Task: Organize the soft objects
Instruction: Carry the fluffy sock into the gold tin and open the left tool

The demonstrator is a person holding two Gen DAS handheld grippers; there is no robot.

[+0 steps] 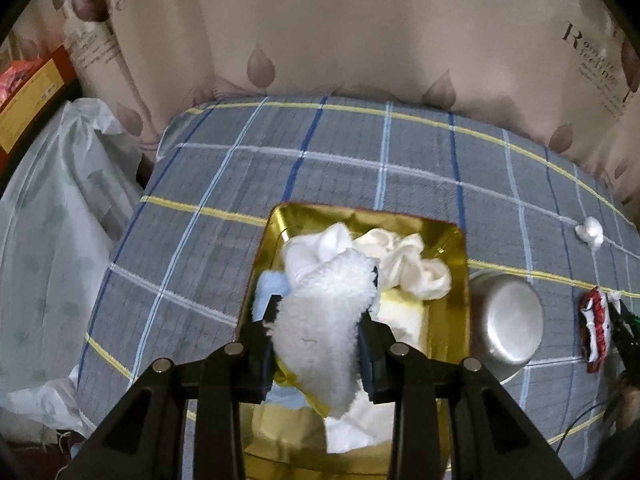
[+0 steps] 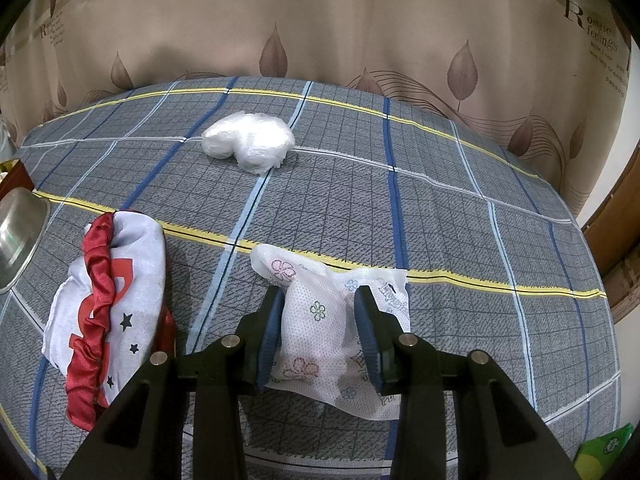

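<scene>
My left gripper (image 1: 320, 300) is shut on a fluffy white cloth (image 1: 324, 320) and holds it over a gold tin tray (image 1: 460, 280). The tray holds a white sock (image 1: 316, 252), a cream scrunchie (image 1: 408, 264), a pale blue cloth (image 1: 272, 292) and a yellow-white sponge (image 1: 400, 312). My right gripper (image 2: 320, 300) straddles a white floral mesh pouch (image 2: 320, 320) lying on the plaid cloth (image 2: 440, 200); the pads touch its sides. A red-and-white frilled fabric piece (image 2: 108, 300) lies left of it. A white plastic bundle (image 2: 248, 146) lies further back.
An upturned steel bowl (image 1: 508, 320) sits right of the tray, also in the right wrist view (image 2: 16, 236). A leaf-print curtain (image 2: 320, 20) hangs behind. A white plastic bag (image 1: 52, 220) is at the left. A green packet (image 2: 604, 452) lies at the lower right.
</scene>
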